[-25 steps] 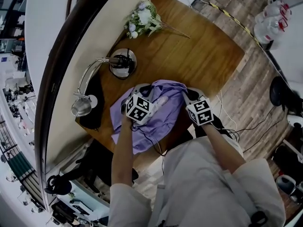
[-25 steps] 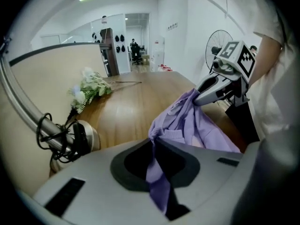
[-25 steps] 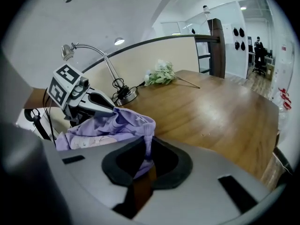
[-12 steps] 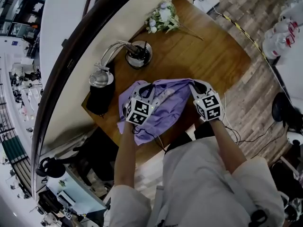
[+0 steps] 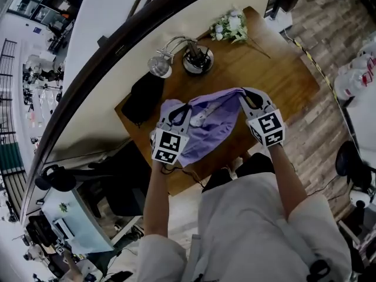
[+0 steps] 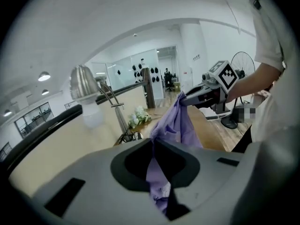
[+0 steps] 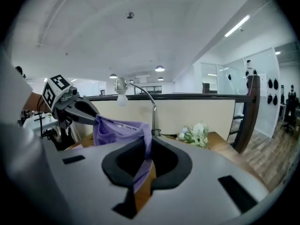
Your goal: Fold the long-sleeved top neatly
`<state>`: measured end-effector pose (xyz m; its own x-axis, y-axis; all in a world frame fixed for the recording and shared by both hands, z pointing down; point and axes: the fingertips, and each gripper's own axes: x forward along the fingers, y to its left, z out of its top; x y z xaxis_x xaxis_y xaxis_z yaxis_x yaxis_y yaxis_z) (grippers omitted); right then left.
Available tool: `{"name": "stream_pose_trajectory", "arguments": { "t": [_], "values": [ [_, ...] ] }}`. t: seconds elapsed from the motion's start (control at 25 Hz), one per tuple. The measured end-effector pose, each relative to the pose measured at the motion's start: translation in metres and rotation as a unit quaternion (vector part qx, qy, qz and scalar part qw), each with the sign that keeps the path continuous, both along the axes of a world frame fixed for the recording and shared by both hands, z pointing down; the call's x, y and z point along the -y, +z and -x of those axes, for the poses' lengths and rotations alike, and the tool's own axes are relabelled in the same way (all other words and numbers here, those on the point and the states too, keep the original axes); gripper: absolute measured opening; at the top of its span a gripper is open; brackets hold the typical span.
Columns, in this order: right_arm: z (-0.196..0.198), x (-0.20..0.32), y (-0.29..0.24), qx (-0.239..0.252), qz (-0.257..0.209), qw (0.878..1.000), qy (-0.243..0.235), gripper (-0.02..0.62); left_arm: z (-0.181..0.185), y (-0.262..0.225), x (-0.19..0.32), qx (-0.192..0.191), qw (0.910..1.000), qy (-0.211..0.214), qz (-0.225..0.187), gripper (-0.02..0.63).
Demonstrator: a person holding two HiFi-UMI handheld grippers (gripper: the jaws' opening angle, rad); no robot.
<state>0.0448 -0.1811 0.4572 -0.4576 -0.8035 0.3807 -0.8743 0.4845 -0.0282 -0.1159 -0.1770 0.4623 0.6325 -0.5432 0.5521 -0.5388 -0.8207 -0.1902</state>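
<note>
The purple long-sleeved top point(image 5: 211, 122) hangs stretched between both grippers above the wooden table point(image 5: 282, 75), its lower part drooping toward the table's front edge. My left gripper point(image 5: 178, 110) is shut on the top's left edge; in the left gripper view the cloth point(image 6: 180, 125) runs out from between that gripper's point(image 6: 157, 184) pinched jaws toward the right gripper point(image 6: 201, 95). My right gripper point(image 5: 248, 97) is shut on the right edge; in the right gripper view the fabric point(image 7: 117, 130) spans from its own jaws point(image 7: 143, 177) across to the left gripper point(image 7: 77, 109).
A chrome desk lamp point(image 5: 161, 63) with a round base point(image 5: 197, 60) stands at the table's far left, next to a black item point(image 5: 144, 96). A bunch of white flowers point(image 5: 232, 28) lies at the far corner. A partition wall runs behind the table.
Both grippers have risen and drawn a little apart, lifting the purple top off the table so it now hangs taut between them.
</note>
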Motion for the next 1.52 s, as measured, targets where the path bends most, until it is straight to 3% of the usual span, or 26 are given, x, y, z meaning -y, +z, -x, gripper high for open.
{"name": "stream_pose_trajectory", "arguments": {
  "t": [0.28, 0.48, 0.64, 0.8, 1.12, 1.52],
  "values": [
    [0.056, -0.022, -0.069, -0.035, -0.067, 0.994, -0.082, 0.038, 0.056, -0.065, -0.032, -0.034, 0.9946, -0.063, -0.075, 0.043],
    [0.083, -0.035, -0.126, -0.044, -0.12, 0.984, -0.124, 0.038, 0.084, -0.124, -0.053, -0.067, 0.9831, -0.109, -0.131, 0.043],
    [0.096, -0.042, -0.165, -0.052, -0.15, 0.975, -0.154, 0.044, 0.097, -0.164, -0.071, -0.062, 0.9755, -0.135, -0.162, 0.043],
    [0.101, -0.047, -0.201, -0.057, -0.189, 0.96, -0.199, 0.044, 0.102, -0.207, -0.086, -0.064, 0.9623, -0.173, -0.2, 0.043],
    [0.065, -0.084, -0.25, -0.072, -0.234, 0.933, -0.262, 0.052, 0.068, -0.267, -0.138, -0.054, 0.9363, -0.221, -0.268, 0.043],
    [-0.001, -0.151, -0.283, -0.074, -0.286, 0.907, -0.3, 0.052, 0.0, -0.297, -0.218, -0.028, 0.9162, -0.252, -0.31, 0.043]
  ]
}}
